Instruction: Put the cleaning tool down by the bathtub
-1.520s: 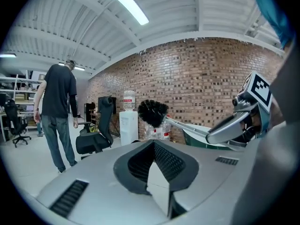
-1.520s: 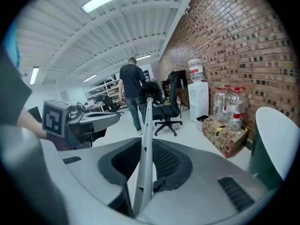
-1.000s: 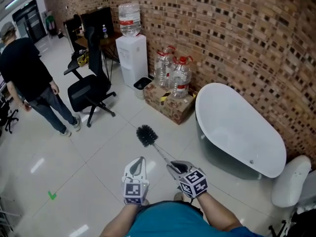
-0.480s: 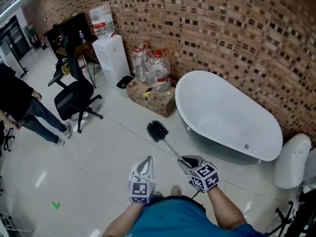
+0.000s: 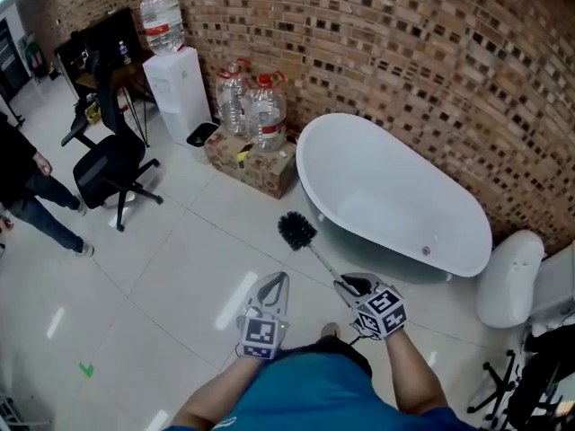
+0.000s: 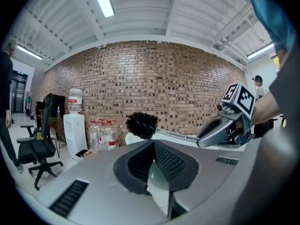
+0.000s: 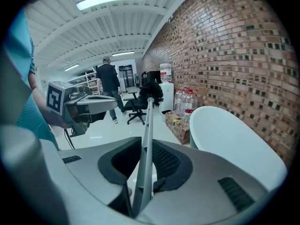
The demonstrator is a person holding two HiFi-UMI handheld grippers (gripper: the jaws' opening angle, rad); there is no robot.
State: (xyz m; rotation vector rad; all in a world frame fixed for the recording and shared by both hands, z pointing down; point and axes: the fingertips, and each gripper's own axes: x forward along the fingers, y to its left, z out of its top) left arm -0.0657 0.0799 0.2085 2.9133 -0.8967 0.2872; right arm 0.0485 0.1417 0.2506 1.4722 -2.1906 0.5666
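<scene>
A toilet brush with a black bristle head [image 5: 296, 230] and a thin grey handle [image 5: 325, 263] is held out in the air, its head near the front wall of the white bathtub [image 5: 395, 196]. My right gripper [image 5: 357, 286] is shut on the handle's near end. In the right gripper view the handle [image 7: 147, 144] runs up between the jaws to the bristle head [image 7: 151, 92], with the bathtub [image 7: 225, 135] to the right. My left gripper [image 5: 271, 287] hangs beside it, shut and holding nothing. The left gripper view shows the brush [image 6: 141, 124] and the right gripper [image 6: 206, 137].
A cardboard box [image 5: 252, 162] with large water bottles [image 5: 252, 106] stands left of the tub by the brick wall. Further left are a water dispenser [image 5: 175, 79] and an office chair [image 5: 108, 164]. A person [image 5: 22, 196] stands at the left edge. A toilet [image 5: 508, 277] stands right of the tub.
The view has swung right and come closer to the bathtub. The brush head now sits beside the tub's front wall. The grip on the handle is unchanged.
</scene>
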